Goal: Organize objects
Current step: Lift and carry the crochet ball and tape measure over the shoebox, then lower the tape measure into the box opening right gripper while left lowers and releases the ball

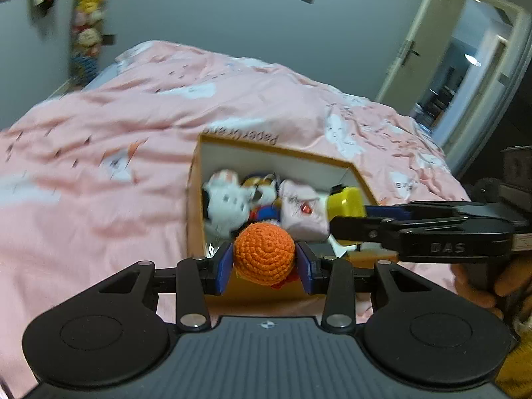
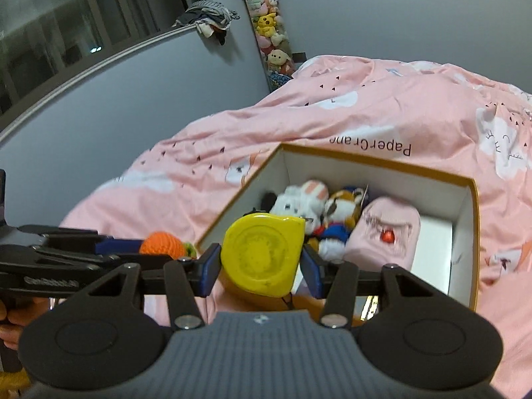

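Observation:
My left gripper [image 1: 264, 261] is shut on an orange crocheted ball [image 1: 264, 253] and holds it above the near edge of an open cardboard box [image 1: 276, 161]. My right gripper [image 2: 262, 264] is shut on a yellow tape measure [image 2: 262, 254], held over the box's near left corner [image 2: 212, 229]. In the box lie a white plush rabbit [image 2: 299, 201], a tiger-like plush [image 2: 344, 207] and a pink pouch [image 2: 387, 236]. The right gripper with the tape measure [image 1: 345, 202] shows at the right of the left wrist view; the left gripper with the ball [image 2: 163, 242] shows at the left of the right wrist view.
The box rests on a bed with a pink patterned duvet [image 1: 133, 126]. A tall clear tube of plush toys [image 2: 271, 36] stands by the grey wall. An open white door [image 1: 422, 43] is at the far right. Clothes hang on a rail [image 2: 209, 20].

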Demonstrator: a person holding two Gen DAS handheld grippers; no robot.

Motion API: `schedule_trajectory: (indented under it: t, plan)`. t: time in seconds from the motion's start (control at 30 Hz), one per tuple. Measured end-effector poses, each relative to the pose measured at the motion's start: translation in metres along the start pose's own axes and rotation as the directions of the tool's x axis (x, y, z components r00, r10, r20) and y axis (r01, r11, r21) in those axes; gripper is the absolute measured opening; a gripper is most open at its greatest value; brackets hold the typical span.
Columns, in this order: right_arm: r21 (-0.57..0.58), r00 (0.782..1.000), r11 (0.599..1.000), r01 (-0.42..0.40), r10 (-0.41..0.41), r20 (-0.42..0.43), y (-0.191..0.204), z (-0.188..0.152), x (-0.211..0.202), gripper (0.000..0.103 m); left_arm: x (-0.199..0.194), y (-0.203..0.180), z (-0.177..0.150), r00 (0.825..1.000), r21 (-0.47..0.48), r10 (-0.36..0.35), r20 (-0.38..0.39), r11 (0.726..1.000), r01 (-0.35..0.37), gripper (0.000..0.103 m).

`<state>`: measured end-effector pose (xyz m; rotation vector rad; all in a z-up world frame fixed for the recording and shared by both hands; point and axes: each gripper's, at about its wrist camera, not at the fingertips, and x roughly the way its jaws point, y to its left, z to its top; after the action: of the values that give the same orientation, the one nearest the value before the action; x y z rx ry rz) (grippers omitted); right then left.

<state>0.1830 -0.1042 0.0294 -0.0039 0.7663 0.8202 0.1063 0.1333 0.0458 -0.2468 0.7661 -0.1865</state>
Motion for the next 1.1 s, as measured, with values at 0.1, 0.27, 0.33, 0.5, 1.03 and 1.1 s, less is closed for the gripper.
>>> schedule_trajectory:
  t: [0.1, 0.27, 0.33, 0.5, 1.03, 1.1]
  plan:
    - [0.051, 0.999, 0.999, 0.000, 0.003, -0.048, -0.013, 0.013, 0.018, 0.053, 0.016, 0.002, 0.025, 0.998, 0.071, -0.015, -0.063, 0.997, 0.019, 0.046]
    - [0.132, 0.979, 0.991, -0.027, 0.053, -0.198, -0.035, 0.017, 0.062, 0.053, 0.058, -0.014, 0.040, 0.977, 0.246, 0.014, -0.213, 0.969, 0.039, 0.046]
    - [0.156, 0.963, 0.987, -0.042, 0.082, -0.256, -0.041, 0.014, 0.081, 0.053, 0.073, -0.021, 0.041, 0.966, 0.327, 0.040, -0.257, 0.944, 0.048, 0.046]
    - [0.250, 0.921, 0.967, -0.045, 0.138, -0.365, -0.058, 0.008, 0.128, 0.053, 0.094, -0.028, 0.045, 0.939, 0.486, 0.108, -0.326, 0.872, 0.068, 0.046]
    - [0.403, 0.870, 0.915, -0.013, 0.209, -0.446, -0.068, 0.008, 0.189, 0.055, 0.127, -0.015, 0.057, 0.912, 0.550, 0.212, -0.352, 0.835, 0.019, 0.046]
    - [0.411, 0.873, 0.911, -0.019, 0.216, -0.438, -0.070, 0.009, 0.189, 0.055, 0.128, -0.016, 0.055, 0.911, 0.565, 0.221, -0.349, 0.825, 0.017, 0.046]
